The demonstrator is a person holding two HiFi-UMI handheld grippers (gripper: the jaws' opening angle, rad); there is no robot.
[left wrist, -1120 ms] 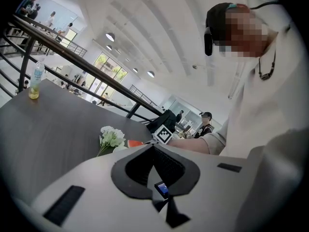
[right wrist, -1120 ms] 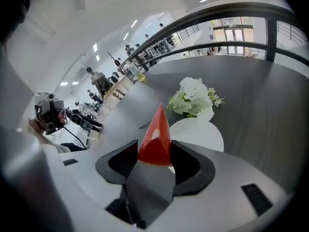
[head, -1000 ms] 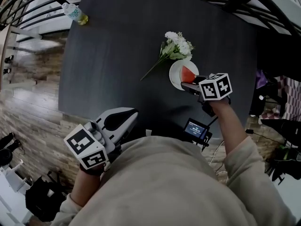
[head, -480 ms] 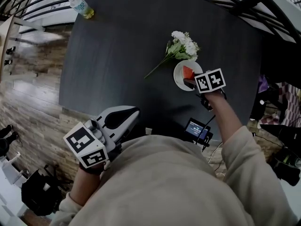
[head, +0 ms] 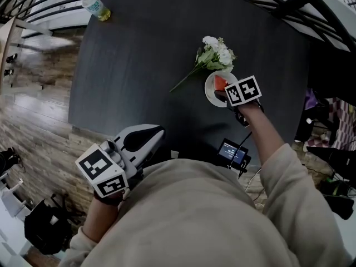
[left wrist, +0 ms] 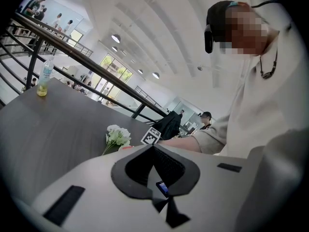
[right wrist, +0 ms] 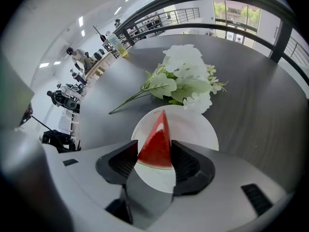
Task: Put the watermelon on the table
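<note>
Right gripper view: right gripper (right wrist: 154, 151) points steeply down over the plate (right wrist: 195, 129), jaws wide apart. Watermelon (right wrist: 158, 129), a red wedge with its tip pointing away, sits between the dark pads (right wrist: 123, 162). The pads are just beside the wedge's lower corners with no squeeze visible. The slice lies on the white plate, so it is not yet on the bare table.

White artificial flowers (right wrist: 186, 83) with green leaves lie just past the plate's far rim, blooms touching or overlapping it, stem trailing off left across the dark table (right wrist: 251, 95).

Left gripper view: left gripper (left wrist: 153, 148) has its jaws closed together with nothing between them. It is held low at the near table edge, well apart from the plate.

Head view: the right arm in a beige sleeve (head: 272, 166) reaches out to the plate. A small screen device (head: 232, 153) sits at the near table edge, beside that arm. A plastic bottle (head: 95, 7) holding yellowish liquid stands at the far left corner, well away from everything else. Dark railing (head: 311, 4) curves past the far side of the table.
</note>
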